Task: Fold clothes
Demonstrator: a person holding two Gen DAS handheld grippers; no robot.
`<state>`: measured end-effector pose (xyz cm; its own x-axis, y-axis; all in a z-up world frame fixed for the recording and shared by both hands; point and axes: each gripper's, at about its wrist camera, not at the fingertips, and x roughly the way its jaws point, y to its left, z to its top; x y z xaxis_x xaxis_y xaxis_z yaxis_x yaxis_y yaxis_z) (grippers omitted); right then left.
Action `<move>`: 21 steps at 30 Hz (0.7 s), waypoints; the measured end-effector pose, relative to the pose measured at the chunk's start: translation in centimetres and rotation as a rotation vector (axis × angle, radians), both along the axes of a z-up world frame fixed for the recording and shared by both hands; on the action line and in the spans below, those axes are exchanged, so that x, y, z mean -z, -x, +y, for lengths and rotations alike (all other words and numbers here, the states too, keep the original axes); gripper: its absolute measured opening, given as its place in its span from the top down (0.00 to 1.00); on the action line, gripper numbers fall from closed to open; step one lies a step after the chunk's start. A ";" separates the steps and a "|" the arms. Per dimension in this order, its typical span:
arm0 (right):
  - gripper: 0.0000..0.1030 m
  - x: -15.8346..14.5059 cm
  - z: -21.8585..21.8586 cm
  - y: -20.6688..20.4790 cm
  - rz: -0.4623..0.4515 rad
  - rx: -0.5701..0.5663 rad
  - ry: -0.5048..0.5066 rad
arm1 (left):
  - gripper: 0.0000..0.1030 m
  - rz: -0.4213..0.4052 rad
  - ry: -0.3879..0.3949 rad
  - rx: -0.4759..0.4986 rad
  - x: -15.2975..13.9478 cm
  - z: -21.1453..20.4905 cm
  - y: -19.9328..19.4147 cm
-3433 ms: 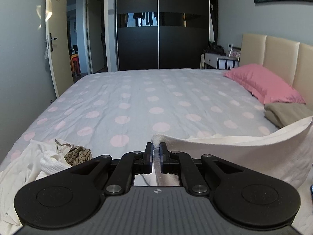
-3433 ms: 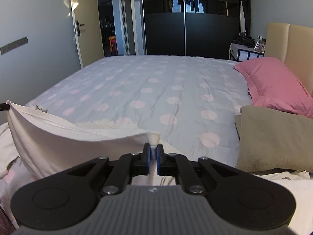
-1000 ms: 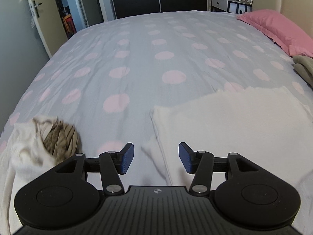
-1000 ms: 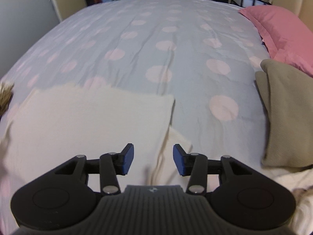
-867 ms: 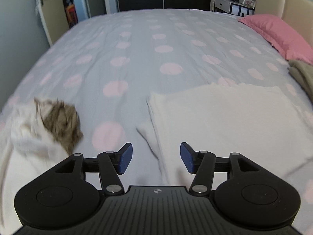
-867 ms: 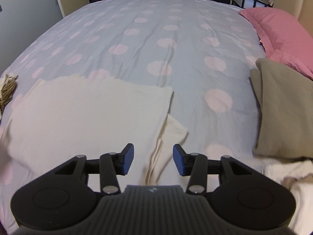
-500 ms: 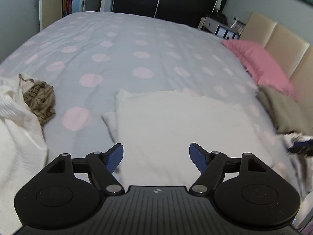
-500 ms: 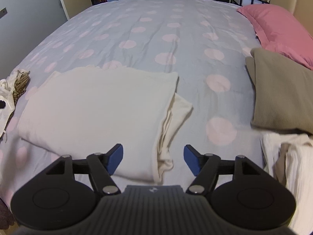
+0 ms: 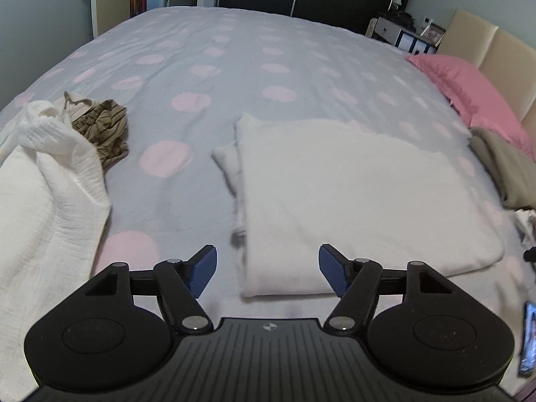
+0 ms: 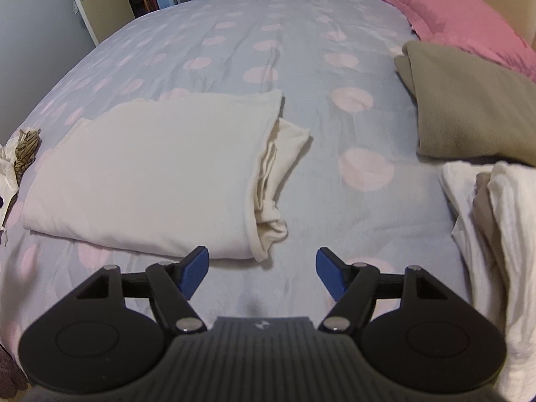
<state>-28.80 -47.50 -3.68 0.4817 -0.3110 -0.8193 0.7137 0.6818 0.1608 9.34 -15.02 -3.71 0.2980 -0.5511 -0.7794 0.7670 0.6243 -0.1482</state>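
Bedspread (image 9: pixel 207 67) carries cream garment (image 9: pixel 351 187), folded flat; left gripper (image 9: pixel 268 269), right gripper (image 10: pixel 261 269) gaping, empty, probably lining up another fold.

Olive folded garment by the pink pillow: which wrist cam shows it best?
Right wrist. The olive folded garment lies nearly whole there, edges clear, next to the pink pillow. The left wrist view catches only a sliver at the frame's right edge.

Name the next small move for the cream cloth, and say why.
Probably bring the right claw down onto the loose flap and tuck it in. The cream cloth lies folded flat, but that flap sticks out on its right side, and both claws are open, holding nothing.
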 end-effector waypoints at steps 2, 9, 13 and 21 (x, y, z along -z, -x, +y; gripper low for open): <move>0.32 0.5 -0.3 -0.2 -0.008 -0.003 -0.016 | 0.37 0.009 -0.004 0.009 0.6 0.1 -0.4; 0.45 2.2 -1.0 -2.5 -0.008 -0.068 -0.028 | 0.44 0.028 -0.087 0.064 3.5 -1.2 -0.8; 0.65 3.1 -1.6 -3.3 0.003 -0.062 -0.032 | 0.66 0.029 -0.129 0.096 4.6 -2.0 -1.0; 0.92 5.5 -3.0 -3.1 0.094 -0.059 -0.098 | 0.90 -0.043 -0.237 0.163 6.0 -2.9 -0.3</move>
<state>-25.74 -50.47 -9.19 0.4167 -0.2009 -0.8866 0.6878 0.7073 0.1631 9.63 -17.89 -9.74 0.2557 -0.3985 -0.8808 0.8627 0.5053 0.0218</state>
